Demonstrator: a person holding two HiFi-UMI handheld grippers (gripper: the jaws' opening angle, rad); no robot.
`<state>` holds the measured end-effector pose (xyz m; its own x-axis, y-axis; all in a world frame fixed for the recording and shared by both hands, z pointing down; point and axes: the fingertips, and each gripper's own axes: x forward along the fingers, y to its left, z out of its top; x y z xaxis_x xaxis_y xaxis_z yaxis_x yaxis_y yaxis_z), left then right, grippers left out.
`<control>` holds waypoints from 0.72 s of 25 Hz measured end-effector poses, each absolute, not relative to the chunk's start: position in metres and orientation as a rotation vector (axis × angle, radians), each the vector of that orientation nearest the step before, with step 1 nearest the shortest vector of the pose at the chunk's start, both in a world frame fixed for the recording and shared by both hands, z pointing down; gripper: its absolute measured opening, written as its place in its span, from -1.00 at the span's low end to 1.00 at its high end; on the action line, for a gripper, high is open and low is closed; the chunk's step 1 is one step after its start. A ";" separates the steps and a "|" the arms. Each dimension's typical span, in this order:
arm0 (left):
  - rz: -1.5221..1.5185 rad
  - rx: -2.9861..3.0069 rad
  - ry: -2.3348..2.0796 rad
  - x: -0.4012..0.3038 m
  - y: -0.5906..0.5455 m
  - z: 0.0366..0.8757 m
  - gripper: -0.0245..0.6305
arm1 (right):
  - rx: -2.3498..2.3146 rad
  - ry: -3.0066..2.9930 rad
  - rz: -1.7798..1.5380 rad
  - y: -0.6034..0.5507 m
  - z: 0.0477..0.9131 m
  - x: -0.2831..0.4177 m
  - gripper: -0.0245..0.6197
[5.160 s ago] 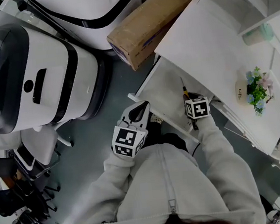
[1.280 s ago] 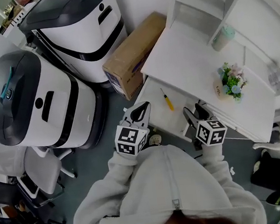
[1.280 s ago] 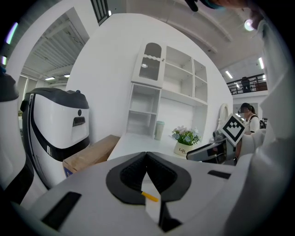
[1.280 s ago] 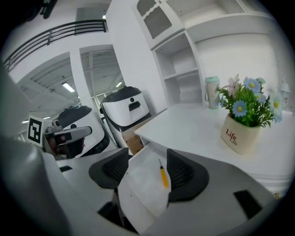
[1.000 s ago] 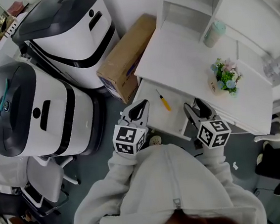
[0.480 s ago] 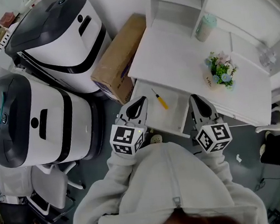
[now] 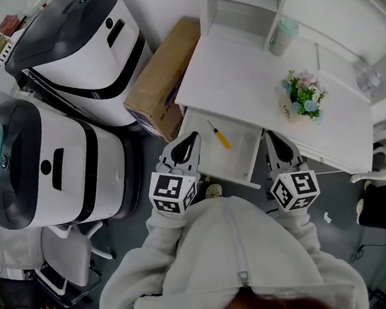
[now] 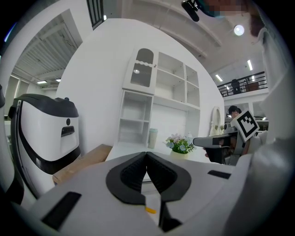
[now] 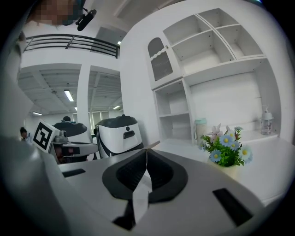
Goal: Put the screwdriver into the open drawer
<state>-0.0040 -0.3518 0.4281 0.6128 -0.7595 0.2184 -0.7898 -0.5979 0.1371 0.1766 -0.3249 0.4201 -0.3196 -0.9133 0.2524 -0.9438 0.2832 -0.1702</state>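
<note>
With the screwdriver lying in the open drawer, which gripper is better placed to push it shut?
Left, probably: the left gripper, shut and empty, sits at the drawer's front corner near the screwdriver; the right gripper, also shut, is off the drawer's right side.

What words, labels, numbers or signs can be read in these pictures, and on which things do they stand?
No text can be read in full in any view.
Cardboard box: a dark print on its end face, too blurred to read.
Flower pot: small dark lettering, too small to read.
Marker cubes: black-and-white square patterns, not letters or numbers.
</note>
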 end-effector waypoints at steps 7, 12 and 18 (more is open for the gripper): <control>0.201 2.634 -1.254 0.004 -0.350 0.427 -0.88 | 1.768 -2.421 0.431 -0.320 0.419 0.178 -0.82; 0.197 2.646 -1.239 0.012 -0.349 0.426 -0.88 | 1.763 -2.422 0.424 -0.318 0.416 0.181 -0.82; 0.220 2.636 -1.249 0.013 -0.346 0.429 -0.88 | 1.742 -2.418 0.430 -0.318 0.418 0.181 -0.82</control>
<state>0.0129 -0.3460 0.4289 0.6285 -0.7444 0.2255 -0.7767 -0.6164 0.1299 0.1805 -0.3181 0.4177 -0.3251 -0.9065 0.2693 -0.9438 0.2930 -0.1529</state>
